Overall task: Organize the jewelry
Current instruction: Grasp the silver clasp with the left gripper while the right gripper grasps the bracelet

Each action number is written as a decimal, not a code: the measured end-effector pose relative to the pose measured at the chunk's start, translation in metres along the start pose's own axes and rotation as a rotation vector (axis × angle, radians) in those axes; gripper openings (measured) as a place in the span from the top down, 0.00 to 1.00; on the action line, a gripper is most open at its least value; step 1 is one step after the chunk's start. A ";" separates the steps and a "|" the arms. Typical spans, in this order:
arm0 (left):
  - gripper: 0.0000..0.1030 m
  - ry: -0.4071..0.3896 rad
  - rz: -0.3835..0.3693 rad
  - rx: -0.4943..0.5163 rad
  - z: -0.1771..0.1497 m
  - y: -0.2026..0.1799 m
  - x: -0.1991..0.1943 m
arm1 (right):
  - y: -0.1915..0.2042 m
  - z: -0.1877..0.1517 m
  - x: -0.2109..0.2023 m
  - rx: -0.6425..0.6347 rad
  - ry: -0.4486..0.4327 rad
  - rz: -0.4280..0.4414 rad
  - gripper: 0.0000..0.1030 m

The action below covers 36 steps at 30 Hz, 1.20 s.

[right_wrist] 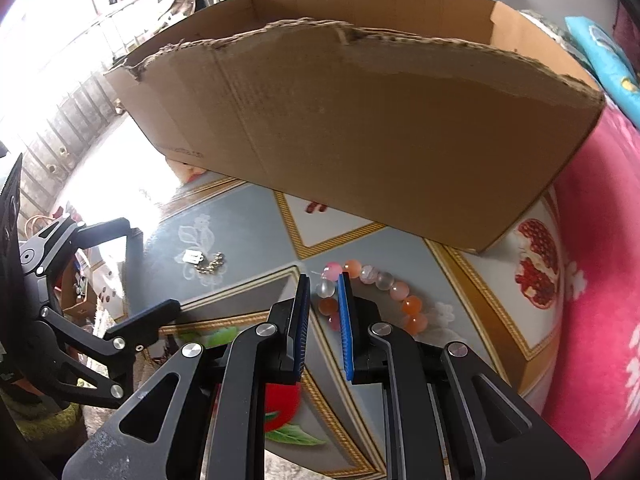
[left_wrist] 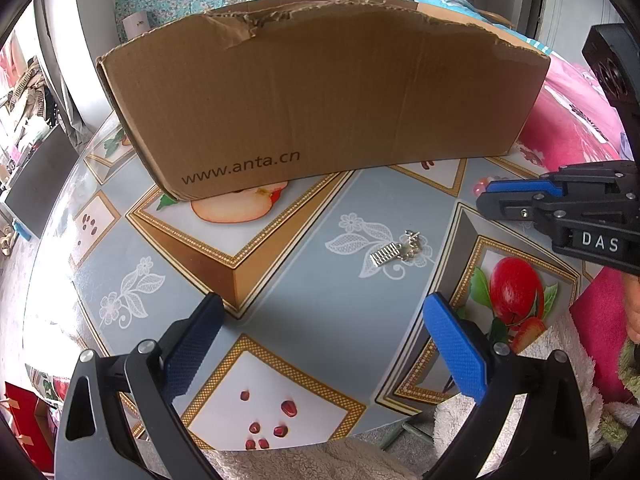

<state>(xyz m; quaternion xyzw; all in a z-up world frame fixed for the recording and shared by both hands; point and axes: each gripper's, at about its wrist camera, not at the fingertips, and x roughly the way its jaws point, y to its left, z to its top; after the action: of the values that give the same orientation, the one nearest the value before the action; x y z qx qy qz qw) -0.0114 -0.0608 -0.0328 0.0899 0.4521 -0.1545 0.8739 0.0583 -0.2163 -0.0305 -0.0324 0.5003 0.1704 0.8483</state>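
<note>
We take the cardboard box (right_wrist: 384, 128) as our landmark; it stands open at the top on the patterned table (left_wrist: 320, 300), probably so that jewelry can be dropped in from above. In front of its long wall, toward its right end, lies the bead bracelet (right_wrist: 400, 292). Our right gripper (right_wrist: 325, 280) has its jaws drawn close together around the near side of the bracelet, with one or two beads between the pads; whether the pads already press on them we cannot tell. We judge that this narrow hold is for lifting the bracelet over the torn edge of the box. Also in front of the box, nearer its middle, rests a small silver clasp piece with chain (left_wrist: 396, 250), untouched. Our left gripper (left_wrist: 320, 308) hangs wide open and empty, nearer to us than this piece, likely waiting for it.
</note>
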 end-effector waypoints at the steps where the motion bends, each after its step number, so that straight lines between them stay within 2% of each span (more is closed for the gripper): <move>1: 0.05 0.000 0.000 0.000 0.000 0.000 0.000 | 0.000 0.000 0.000 -0.001 -0.001 0.002 0.88; 15: 0.05 -0.002 -0.012 0.014 0.001 0.000 -0.001 | -0.016 -0.001 -0.004 0.020 -0.008 0.031 0.88; 20: 0.07 -0.042 -0.042 0.006 -0.001 0.005 -0.005 | -0.023 -0.003 -0.005 0.042 -0.017 0.049 0.88; 24: 0.25 -0.097 -0.092 0.011 0.001 0.005 -0.013 | -0.026 -0.004 -0.007 0.045 -0.028 0.058 0.88; 27: 0.37 -0.122 -0.116 0.064 0.004 -0.003 -0.015 | -0.031 -0.004 -0.010 0.050 -0.033 0.074 0.88; 33: 0.63 -0.092 -0.114 0.168 0.011 -0.014 -0.006 | -0.042 -0.005 -0.012 0.059 -0.038 0.108 0.88; 36: 0.70 -0.067 -0.120 0.204 0.015 -0.015 0.000 | -0.049 -0.006 -0.014 0.065 -0.043 0.124 0.88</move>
<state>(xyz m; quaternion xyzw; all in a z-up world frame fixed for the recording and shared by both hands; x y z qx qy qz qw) -0.0051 -0.0789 -0.0247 0.1457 0.4090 -0.2544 0.8642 0.0627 -0.2670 -0.0271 0.0297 0.4883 0.2070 0.8472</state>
